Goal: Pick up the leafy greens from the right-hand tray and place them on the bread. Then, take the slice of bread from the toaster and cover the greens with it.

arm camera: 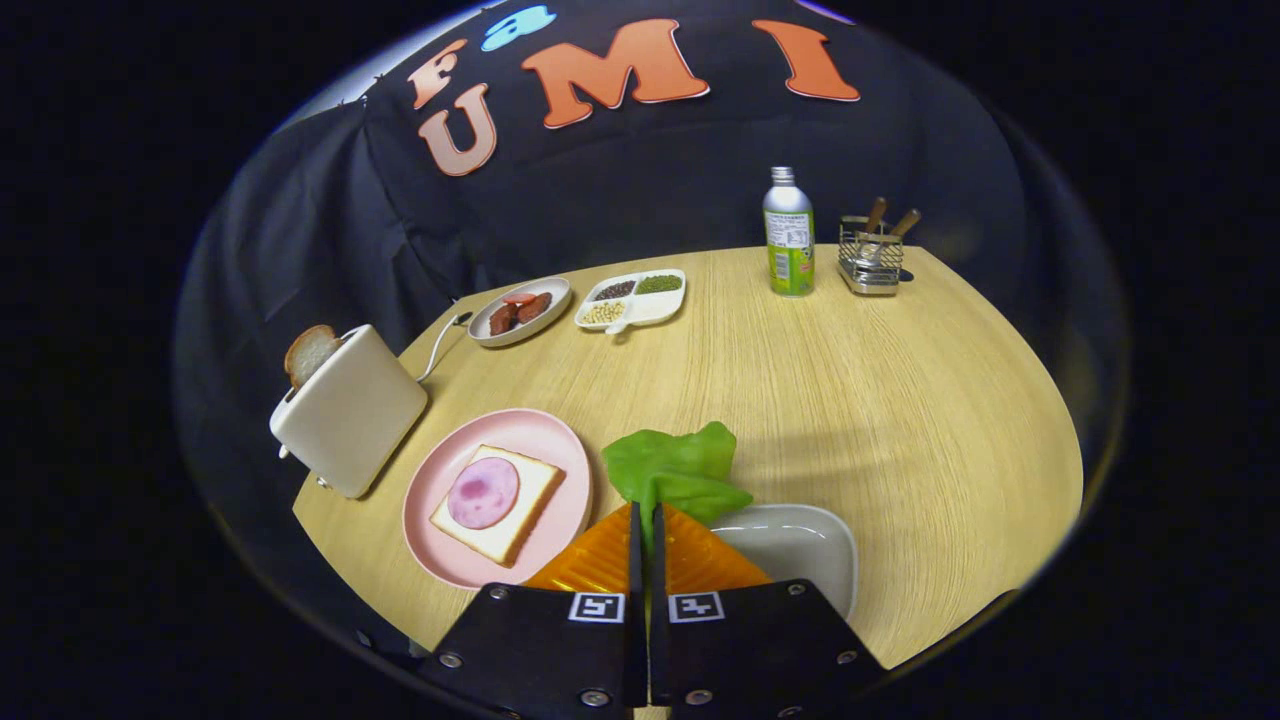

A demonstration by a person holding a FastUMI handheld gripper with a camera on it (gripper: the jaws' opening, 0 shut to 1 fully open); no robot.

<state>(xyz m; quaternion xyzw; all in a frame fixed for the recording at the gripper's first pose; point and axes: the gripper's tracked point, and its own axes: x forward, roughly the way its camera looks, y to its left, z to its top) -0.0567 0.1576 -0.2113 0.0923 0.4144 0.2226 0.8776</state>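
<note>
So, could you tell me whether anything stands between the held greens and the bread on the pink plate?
Nothing visible does: the hand-held gripper is shut on the leafy greens, and the bread lies beside them.

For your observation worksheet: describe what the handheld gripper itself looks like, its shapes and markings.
The gripper has two flat black housing blocks side by side, studded with silver screws. Each block carries a square black-and-white coded marker near its top inner corner. Two ridged, wedge-shaped fingers taper forward from them.

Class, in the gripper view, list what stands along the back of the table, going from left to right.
Plate of sausage pieces → divided dish of beans and seeds → bottle → wire holder. In front, the gripper is shut on the leafy greens.
</note>
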